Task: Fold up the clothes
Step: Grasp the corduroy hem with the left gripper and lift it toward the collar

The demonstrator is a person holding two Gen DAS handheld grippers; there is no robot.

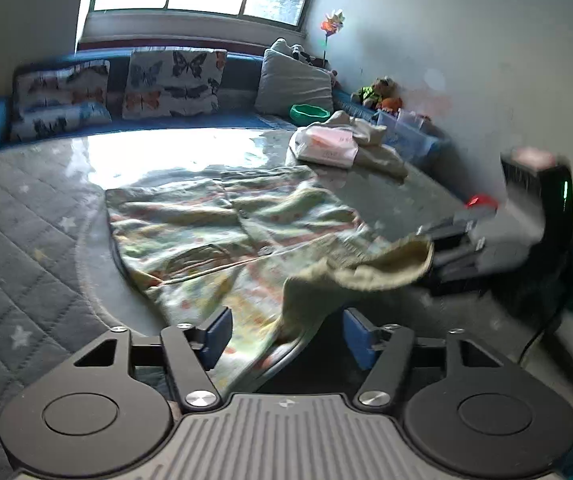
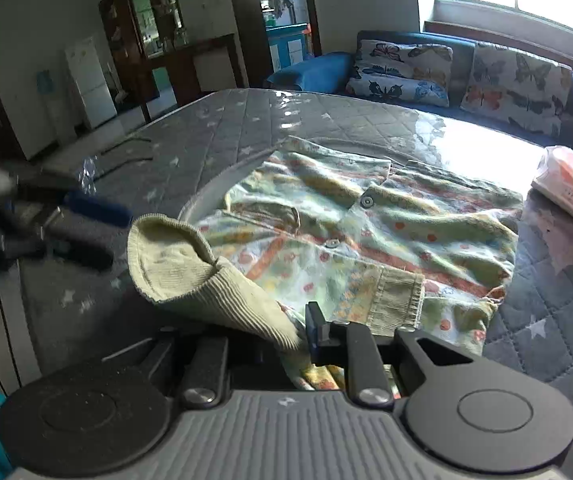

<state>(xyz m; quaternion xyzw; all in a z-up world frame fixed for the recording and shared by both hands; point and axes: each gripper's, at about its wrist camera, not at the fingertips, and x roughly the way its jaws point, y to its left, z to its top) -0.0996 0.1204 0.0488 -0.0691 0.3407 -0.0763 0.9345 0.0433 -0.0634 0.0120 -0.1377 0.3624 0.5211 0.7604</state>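
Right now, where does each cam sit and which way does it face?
Left wrist: behind the open left tongs, facing window and sofa; right tongs enter at right.
Right wrist: behind the right tongs, shut on the ribbed sleeve cuff, facing doorway; left tongs at left.
Shared: patterned cardigan, butterfly cushions.

Left tool point(image 1: 284, 336): jaws stand apart, both blue pads visible in its own wrist view, tool tilted downward; a strip of cloth passes between the pads, which do not press on it. Right tool point(image 2: 300, 330): jaws drawn close and clamped on a ribbed cuff, right pad visible, left pad hidden behind the fabric; tool also tilted downward. Each tool appears blurred in the other's wrist view, the right one at the right edge, the left one at the left edge, jaws facing inward.
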